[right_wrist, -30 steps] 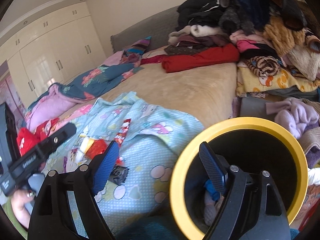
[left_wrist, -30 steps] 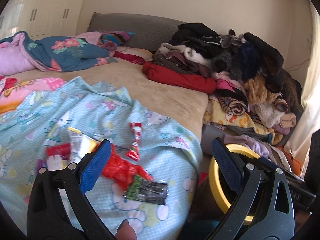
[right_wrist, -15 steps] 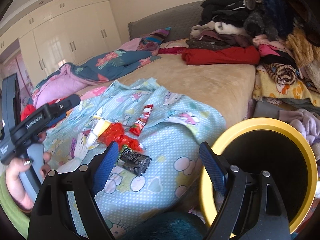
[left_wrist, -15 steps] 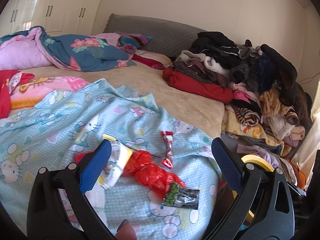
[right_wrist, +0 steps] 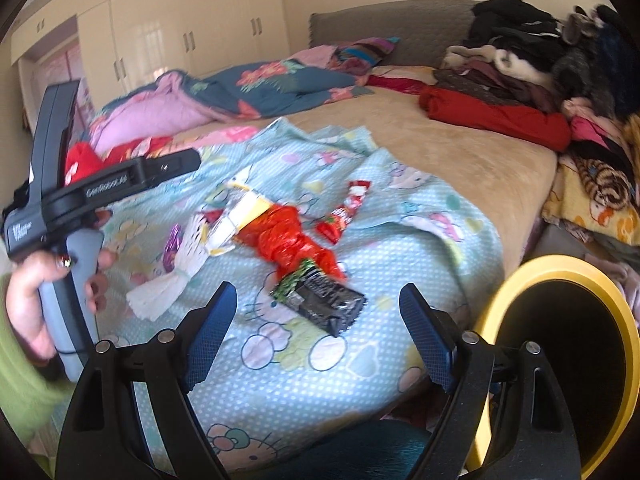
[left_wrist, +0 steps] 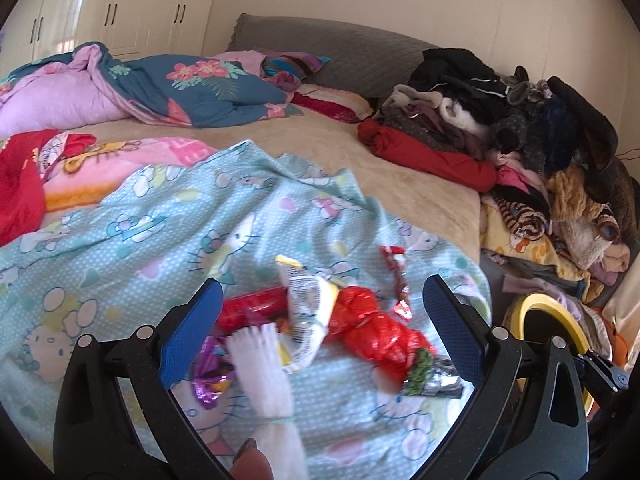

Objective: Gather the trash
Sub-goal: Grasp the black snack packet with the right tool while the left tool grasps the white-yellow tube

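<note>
Trash lies on a light blue Hello Kitty sheet (left_wrist: 120,240) on the bed: a crumpled red plastic bag (left_wrist: 372,328) (right_wrist: 288,236), a black foil wrapper (right_wrist: 324,304) (left_wrist: 434,376), a red candy wrapper (left_wrist: 398,284) (right_wrist: 344,212), a white-yellow packet (left_wrist: 308,304) (right_wrist: 240,212), a white tissue bundle (left_wrist: 264,364) (right_wrist: 172,276), a purple foil wrapper (left_wrist: 210,376) (right_wrist: 173,244) and a red tube (left_wrist: 252,308). My left gripper (left_wrist: 322,328) is open, empty, above the pile. My right gripper (right_wrist: 316,328) is open, empty, just before the black wrapper. A yellow-rimmed bin (right_wrist: 560,364) (left_wrist: 548,332) stands beside the bed.
A tall heap of clothes (left_wrist: 520,140) fills the bed's right side. Bunched quilts (left_wrist: 140,88) lie at the far left. White wardrobes (right_wrist: 180,32) line the back wall. The left gripper's handle and hand (right_wrist: 60,220) show in the right wrist view.
Both grippers have swung left, from the bin toward the trash pile. The wrappers now sit between the left fingers and the bin has slid to the right edge.
</note>
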### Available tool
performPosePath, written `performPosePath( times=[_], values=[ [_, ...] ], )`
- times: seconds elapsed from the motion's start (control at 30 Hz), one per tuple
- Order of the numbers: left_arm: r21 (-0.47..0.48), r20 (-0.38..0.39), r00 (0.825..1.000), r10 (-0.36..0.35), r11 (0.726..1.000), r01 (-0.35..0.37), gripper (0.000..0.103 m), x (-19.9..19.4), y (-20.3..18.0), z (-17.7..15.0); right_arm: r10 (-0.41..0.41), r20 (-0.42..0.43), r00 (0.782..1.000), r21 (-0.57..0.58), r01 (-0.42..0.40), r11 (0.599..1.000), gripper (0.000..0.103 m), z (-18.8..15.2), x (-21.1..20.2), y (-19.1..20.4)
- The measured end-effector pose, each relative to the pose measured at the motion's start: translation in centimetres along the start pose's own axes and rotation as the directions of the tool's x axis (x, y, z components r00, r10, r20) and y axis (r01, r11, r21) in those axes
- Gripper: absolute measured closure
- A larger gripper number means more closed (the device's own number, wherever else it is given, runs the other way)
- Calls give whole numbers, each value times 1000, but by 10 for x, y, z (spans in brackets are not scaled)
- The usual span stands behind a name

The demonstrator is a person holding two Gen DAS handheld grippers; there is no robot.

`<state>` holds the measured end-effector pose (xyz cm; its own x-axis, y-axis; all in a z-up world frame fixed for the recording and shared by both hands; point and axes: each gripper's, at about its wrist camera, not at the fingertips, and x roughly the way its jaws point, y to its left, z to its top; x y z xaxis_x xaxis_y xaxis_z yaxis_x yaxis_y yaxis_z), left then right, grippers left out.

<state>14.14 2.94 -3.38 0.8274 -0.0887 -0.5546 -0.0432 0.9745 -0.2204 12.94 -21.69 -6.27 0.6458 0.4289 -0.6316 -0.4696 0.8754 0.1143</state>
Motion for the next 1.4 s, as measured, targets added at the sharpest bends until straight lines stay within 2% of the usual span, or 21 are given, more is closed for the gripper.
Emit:
performPosePath(
  times=[0.17,0.27,0.4,0.63,0.8,0.83,0.9,0.93,1.1,1.2,1.27,1.33,1.4],
  values=[
    [0,-25,1000,6,1000,-6,12,4,12,-1,11,-44,999,-48,-13,999,22,2,17,12],
    [6,-43,999,1,1000,-1,22,8,14,-2,12,-69,998,-60,-16,998,22,4,28,14],
    [21,-80,997,-3,1000,5,40,15,13,-7,5,-128,992,-52,-12,999,22,4,45,11],
    [53,-150,988,-27,998,35,53,33,3,-20,-4,-225,974,-41,-5,999,22,4,71,6],
    [63,-189,982,-26,997,39,57,49,-2,-26,-4,-310,951,-47,-11,999,23,1,91,8],
    [62,-198,980,-25,997,38,59,52,-3,-27,-1,-332,943,-48,-15,999,26,0,97,9],
    [66,-219,976,-12,997,27,59,60,-3,-29,-10,-362,932,-51,-9,999,39,-1,104,10],
    [68,-223,975,-4,997,20,59,62,-3,-29,-22,-373,928,-53,2,999,40,-1,107,10],
    [64,-279,959,42,998,-25,65,79,2,-35,-6,-354,935,-8,4,1000,71,-2,102,2],
    [78,-290,955,64,996,-42,66,84,2,-39,25,-324,946,38,-13,999,79,-2,92,-6],
    [95,-290,954,79,994,-54,67,84,1,-41,54,-301,952,72,-34,997,81,-1,85,-11],
    [100,-285,954,93,993,-67,75,84,2,-42,77,-278,957,98,-51,994,81,-2,78,-14],
    [96,-279,956,93,993,-68,77,83,3,-42,95,-249,964,126,-65,990,81,-2,70,-17]
  ],
)
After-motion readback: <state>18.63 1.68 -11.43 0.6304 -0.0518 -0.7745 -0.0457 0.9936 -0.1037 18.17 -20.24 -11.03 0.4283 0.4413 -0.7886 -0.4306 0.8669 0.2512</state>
